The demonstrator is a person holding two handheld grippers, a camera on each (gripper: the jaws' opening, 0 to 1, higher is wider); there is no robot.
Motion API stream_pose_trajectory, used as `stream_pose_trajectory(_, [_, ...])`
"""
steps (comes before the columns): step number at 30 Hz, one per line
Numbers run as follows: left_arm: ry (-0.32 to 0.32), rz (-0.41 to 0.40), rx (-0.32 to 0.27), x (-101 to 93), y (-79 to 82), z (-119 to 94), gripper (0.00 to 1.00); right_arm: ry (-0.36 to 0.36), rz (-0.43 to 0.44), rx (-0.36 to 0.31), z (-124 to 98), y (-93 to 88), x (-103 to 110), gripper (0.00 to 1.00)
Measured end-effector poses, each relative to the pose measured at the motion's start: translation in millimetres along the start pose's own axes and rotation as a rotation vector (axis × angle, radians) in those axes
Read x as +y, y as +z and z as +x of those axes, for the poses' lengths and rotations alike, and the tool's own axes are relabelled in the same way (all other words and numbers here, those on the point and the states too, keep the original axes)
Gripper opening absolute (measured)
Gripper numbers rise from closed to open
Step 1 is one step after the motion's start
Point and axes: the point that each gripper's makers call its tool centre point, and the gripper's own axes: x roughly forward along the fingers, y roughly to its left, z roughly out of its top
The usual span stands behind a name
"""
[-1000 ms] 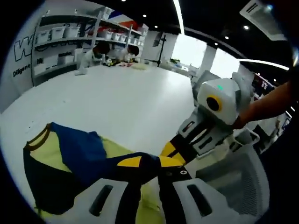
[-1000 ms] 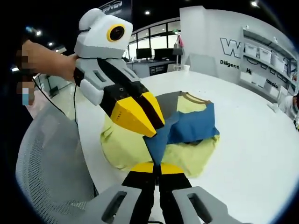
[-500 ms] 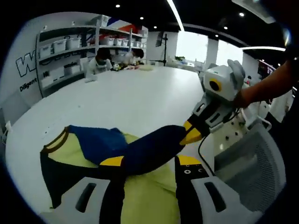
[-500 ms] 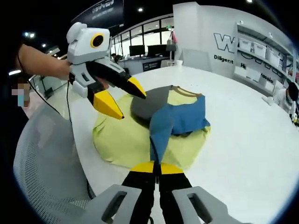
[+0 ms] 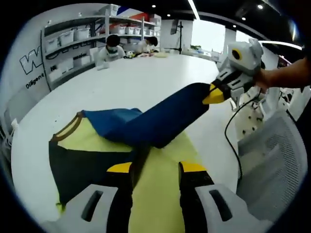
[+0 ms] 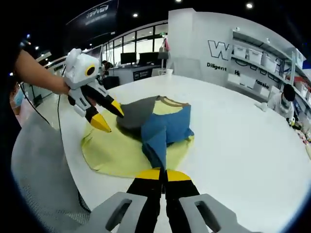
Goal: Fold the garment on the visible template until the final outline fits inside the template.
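Blue sleeve (image 6: 156, 148) in right gripper (image 6: 163, 175); left gripper (image 5: 155, 167) open.

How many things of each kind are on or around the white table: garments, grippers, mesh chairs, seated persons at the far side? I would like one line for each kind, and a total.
Garment: 1
Grippers, left gripper and right gripper: 2
Mesh chair: 1
Seated persons at the far side of the table: 2
Total: 6
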Motion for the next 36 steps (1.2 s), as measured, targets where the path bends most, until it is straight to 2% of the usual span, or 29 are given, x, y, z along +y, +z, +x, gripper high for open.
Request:
stream_pose_trajectory(7, [0.013, 0.009, 0.041, 5.7, -9.7, 7.5, 0.32, -0.063, 0.012, -0.017, -7.2, 0.9, -17.5, 0.00])
stream_pose_trajectory(16, [-0.001, 0.034, 0.066, 4.6, -12.1, 18.4, 0.32, -0.140, 0.027, -0.029, -14.0, 0.3, -38.2, 0.00])
stream_pose_trajectory(22, [0.002, 0.042, 0.097, 6.9, -19.6, 29.5, 0.30, -0.203, 0.030, -0.017, -22.2, -4.7, -58.4, 0.00])
stream_pose_trajectory(28, [0.038, 0.042, 0.110, 20.6, -19.9, 38.1, 0.30, -0.230, 0.052, -0.007, -28.7, -11.0, -69.1, 0.00])
stream_pose_trajectory(32, [0.098, 0.063, 0.123, 38.6, -20.6, 40.0, 0.26, -0.237, 0.070, -0.002, -29.7, -14.9, -72.9, 0.00])
stream_pose_trajectory(36, [0.130, 0.045, 0.123, 50.4, -22.0, 40.1, 0.30, -0.243, 0.086, 0.002, -30.3, -18.2, -73.6, 0.00])
